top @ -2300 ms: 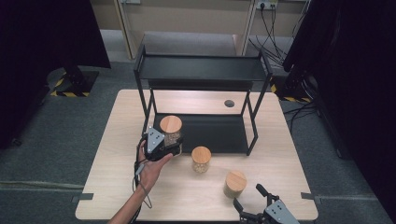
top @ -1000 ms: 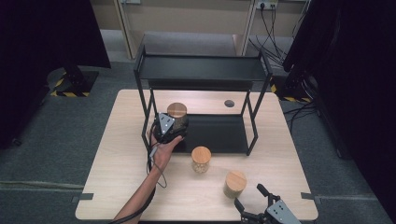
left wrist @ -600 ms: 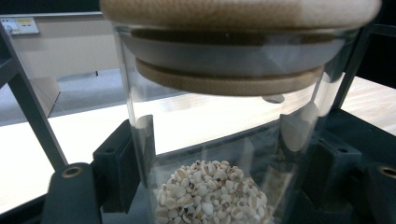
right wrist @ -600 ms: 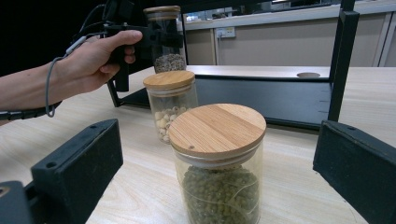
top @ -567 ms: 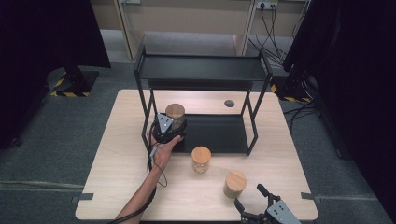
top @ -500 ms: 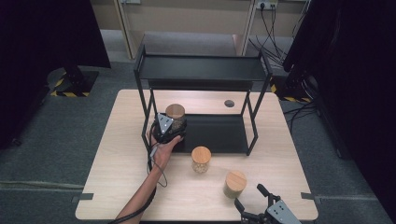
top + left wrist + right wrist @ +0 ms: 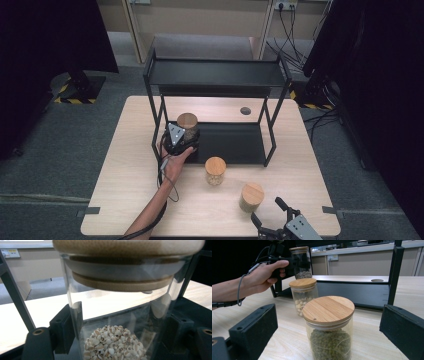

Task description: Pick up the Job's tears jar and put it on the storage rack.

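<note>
We take the black shelf rack (image 7: 215, 110) on the counter (image 7: 125, 150) as landmark. At its left front corner we see the left gripper (image 7: 176, 139), held in a hand (image 7: 172, 162), jaws closed on the grain jar (image 7: 187, 127). In the left gripper view the jar (image 7: 120, 315) fills the gap between both jaws, glass pressed by each pad, pale grains at the bottom, wooden lid on top. Jar sits at the left edge of the rack's lower shelf; we cannot tell if it rests on it. In front of the rack stands a second jar (image 7: 215, 171) with pale beans. Right of that, nearer the counter's front edge, stands the green bean jar (image 7: 251, 197). Right gripper (image 7: 280, 222) is just in front of it, jaws open, green bean jar (image 7: 328, 327) between them, untouched.
</note>
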`<state>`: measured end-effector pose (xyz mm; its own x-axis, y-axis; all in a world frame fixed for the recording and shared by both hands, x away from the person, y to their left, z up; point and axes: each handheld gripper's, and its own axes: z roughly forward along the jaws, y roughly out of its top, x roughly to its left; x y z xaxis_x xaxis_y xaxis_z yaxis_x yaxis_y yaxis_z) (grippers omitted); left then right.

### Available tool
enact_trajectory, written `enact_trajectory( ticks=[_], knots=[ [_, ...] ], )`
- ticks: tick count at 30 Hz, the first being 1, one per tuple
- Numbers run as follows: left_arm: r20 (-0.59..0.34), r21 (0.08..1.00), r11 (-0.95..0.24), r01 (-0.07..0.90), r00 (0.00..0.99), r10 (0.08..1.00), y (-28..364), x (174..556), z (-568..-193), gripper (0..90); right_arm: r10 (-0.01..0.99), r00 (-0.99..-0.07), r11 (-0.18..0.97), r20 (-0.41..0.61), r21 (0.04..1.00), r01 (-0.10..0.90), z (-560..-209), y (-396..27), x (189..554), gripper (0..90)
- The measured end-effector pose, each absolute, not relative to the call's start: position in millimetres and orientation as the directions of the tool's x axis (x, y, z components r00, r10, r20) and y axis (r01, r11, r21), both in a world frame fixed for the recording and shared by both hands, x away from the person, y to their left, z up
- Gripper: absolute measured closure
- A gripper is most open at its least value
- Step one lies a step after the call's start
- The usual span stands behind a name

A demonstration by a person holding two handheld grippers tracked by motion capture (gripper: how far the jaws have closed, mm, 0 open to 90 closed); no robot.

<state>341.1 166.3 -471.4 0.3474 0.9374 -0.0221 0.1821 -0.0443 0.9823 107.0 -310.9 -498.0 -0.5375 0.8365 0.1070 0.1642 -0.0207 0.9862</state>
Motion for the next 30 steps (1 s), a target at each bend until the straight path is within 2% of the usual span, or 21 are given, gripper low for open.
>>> enact_trajectory(
  ticks=[3,5,10,13,30],
  knots=[
    [-0.020,0.980,-0.050,0.191,0.347,0.938,165,341,-470,24.5,0.837,-0.537,-0.021,0.107,0.986,0.163,-498,-311,107,1.7],
    [-0.037,0.974,-0.041,0.221,0.337,0.941,163,339,-465,16.1,0.837,-0.537,-0.022,0.108,0.986,0.163,-498,-311,107,1.7],
    [-0.034,0.973,-0.041,0.229,0.311,0.950,154,327,-461,4.0,0.835,-0.540,-0.023,0.109,0.986,0.164,-498,-311,107,1.7],
    [-0.022,0.970,-0.052,0.238,0.298,0.954,150,323,-457,1.3,0.834,-0.540,-0.023,0.109,0.986,0.164,-498,-311,107,1.7],
    [-0.009,0.971,-0.072,0.226,0.338,0.941,156,302,-454,1.1,0.833,-0.541,-0.026,0.112,0.986,0.165,-498,-310,107,1.7]
  ],
)
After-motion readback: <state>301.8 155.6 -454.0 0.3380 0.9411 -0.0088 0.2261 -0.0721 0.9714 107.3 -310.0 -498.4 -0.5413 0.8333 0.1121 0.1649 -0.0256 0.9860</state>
